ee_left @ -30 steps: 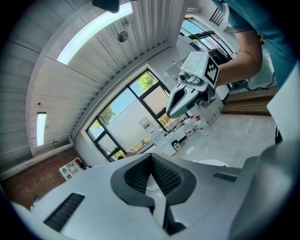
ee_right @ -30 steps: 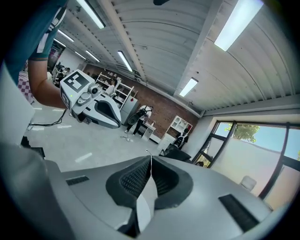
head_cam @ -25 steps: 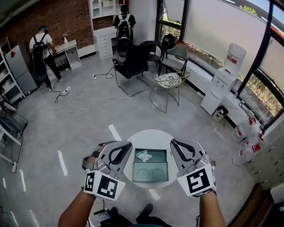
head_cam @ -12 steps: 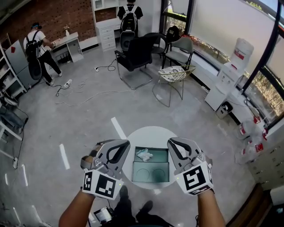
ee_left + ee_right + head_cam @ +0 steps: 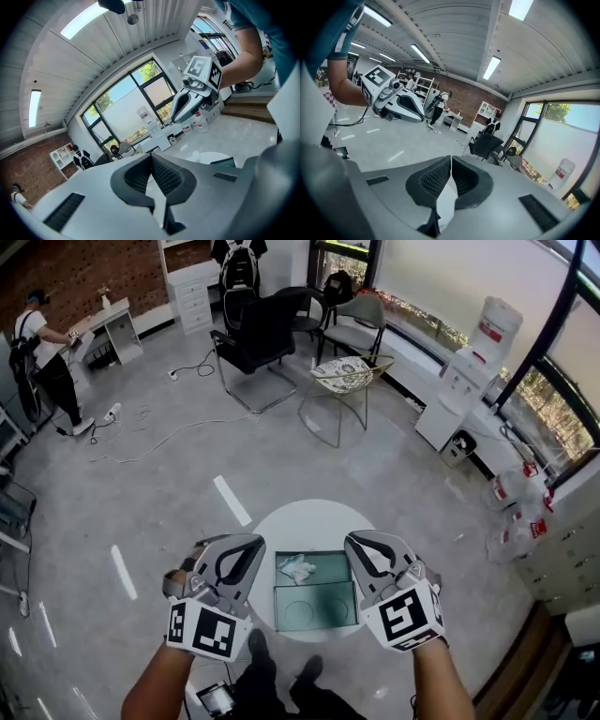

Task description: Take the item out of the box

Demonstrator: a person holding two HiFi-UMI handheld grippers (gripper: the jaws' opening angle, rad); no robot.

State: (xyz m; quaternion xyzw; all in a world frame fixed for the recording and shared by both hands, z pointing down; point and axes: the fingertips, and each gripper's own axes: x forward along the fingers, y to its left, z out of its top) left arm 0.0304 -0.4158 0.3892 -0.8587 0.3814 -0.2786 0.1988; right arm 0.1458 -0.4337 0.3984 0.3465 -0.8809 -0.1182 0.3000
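Note:
An open green box (image 5: 330, 611) lies on a small round white table (image 5: 309, 521). Its far half holds a crumpled white item (image 5: 297, 568); the near half shows two round recesses. My left gripper (image 5: 251, 542) hovers at the box's left side, above the table's edge, with its jaws shut and empty (image 5: 151, 157). At the box's right side hangs my right gripper (image 5: 355, 542), also shut with nothing between its pads (image 5: 451, 162). Each gripper view looks across the room and shows the other gripper, the right one (image 5: 193, 93) and the left one (image 5: 401, 102).
A black office chair (image 5: 253, 338) and a wire chair (image 5: 342, 381) stand beyond the table. A water dispenser (image 5: 464, 395) is by the windows at the right. Cables (image 5: 150, 432) trail over the grey floor. A person (image 5: 42, 343) stands far left by a white desk.
The head view has swung, so the room slides left and the table sits a little higher in frame. Both grippers stay shut on either side of the box.

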